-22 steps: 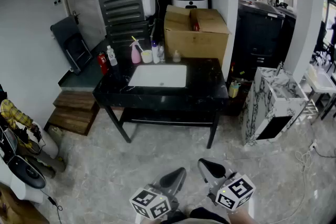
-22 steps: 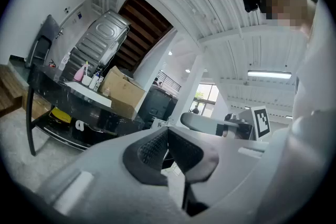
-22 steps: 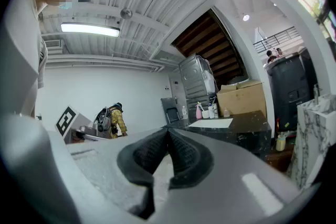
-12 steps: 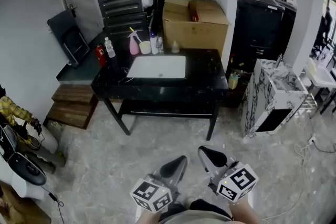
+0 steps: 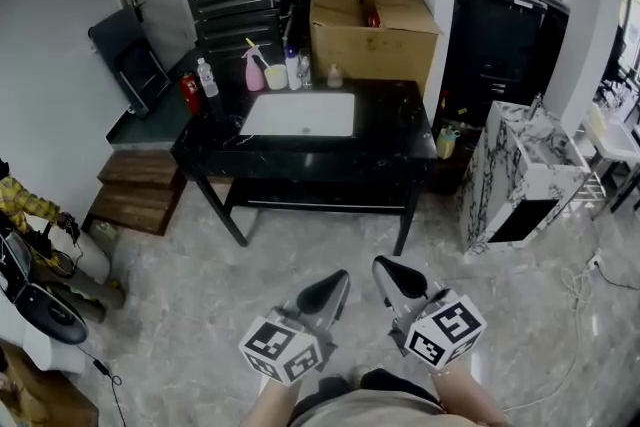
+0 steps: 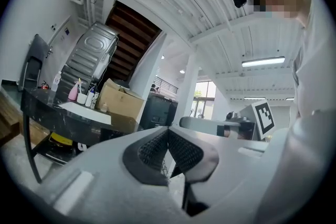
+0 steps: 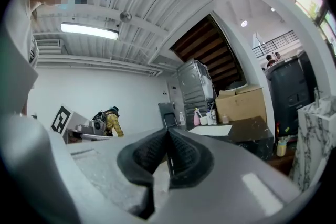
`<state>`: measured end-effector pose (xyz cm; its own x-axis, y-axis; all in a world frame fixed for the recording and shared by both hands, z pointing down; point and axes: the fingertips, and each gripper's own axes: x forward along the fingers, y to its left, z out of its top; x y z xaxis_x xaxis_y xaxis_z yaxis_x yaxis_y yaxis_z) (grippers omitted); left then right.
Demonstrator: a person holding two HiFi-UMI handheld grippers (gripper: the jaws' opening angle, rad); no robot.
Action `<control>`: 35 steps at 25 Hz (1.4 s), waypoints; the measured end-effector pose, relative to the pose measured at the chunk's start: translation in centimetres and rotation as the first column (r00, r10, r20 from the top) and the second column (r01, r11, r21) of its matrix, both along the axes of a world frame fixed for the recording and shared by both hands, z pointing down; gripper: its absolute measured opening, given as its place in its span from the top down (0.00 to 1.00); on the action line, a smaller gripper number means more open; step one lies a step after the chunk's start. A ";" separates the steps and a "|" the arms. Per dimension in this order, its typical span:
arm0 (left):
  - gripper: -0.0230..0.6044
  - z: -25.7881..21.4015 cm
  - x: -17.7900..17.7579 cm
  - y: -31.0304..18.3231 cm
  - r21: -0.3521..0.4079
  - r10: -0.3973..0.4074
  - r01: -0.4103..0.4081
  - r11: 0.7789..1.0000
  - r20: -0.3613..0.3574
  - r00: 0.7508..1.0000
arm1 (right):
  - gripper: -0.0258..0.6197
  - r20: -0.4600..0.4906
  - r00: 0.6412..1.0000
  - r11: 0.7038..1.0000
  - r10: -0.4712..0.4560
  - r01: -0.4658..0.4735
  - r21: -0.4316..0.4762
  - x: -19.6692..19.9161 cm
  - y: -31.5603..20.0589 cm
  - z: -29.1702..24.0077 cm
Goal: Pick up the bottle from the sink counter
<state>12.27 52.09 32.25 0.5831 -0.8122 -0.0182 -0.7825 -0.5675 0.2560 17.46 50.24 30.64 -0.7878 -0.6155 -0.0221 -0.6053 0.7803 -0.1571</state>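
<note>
The black marble sink counter (image 5: 390,140) with a white basin stands well ahead of me across the floor. Along its back left edge stand a clear water bottle (image 5: 207,78), a red can (image 5: 190,93), a pink spray bottle (image 5: 255,72) and a few smaller bottles (image 5: 293,70). Both grippers hang low in front of my body, far short of the counter. My left gripper (image 5: 338,279) is shut and empty, its pads meeting (image 6: 168,131). My right gripper (image 5: 384,267) is shut and empty too (image 7: 168,134). The pink spray bottle (image 7: 197,116) shows small in the right gripper view.
A large cardboard box (image 5: 372,30) sits behind the counter. A white marble-patterned cabinet (image 5: 520,185) stands to the right, wooden steps (image 5: 135,200) to the left. A person in yellow (image 5: 20,210) crouches at the far left by a scooter. Grey stone floor lies between me and the counter.
Both grippers have edged forward toward the counter, side by side. Their jaws have stayed shut. The head view has shifted slightly.
</note>
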 end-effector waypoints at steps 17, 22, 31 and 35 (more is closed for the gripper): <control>0.96 -0.2 2.6 -4.2 -0.013 0.002 -0.003 1.000 -0.072 0.997 | 0.96 -0.008 0.997 0.994 -0.079 0.078 -0.082 1.3 -4.5 2.8; 0.96 0.7 1.7 -7.4 -0.023 -0.028 0.027 0.999 -0.038 0.999 | 0.96 -0.033 0.995 0.989 -0.093 0.089 -0.122 0.1 -7.5 4.6; 0.96 2.9 -4.7 -18.1 -0.068 -0.041 0.036 0.997 -0.074 0.996 | 0.96 -0.052 0.997 0.992 -0.051 0.045 -0.119 -4.5 -18.8 5.2; 0.96 3.0 -7.5 -23.9 -0.083 -0.011 0.005 0.997 -0.075 0.997 | 0.96 -0.059 0.998 0.994 -0.035 0.029 -0.108 -7.7 -24.6 4.3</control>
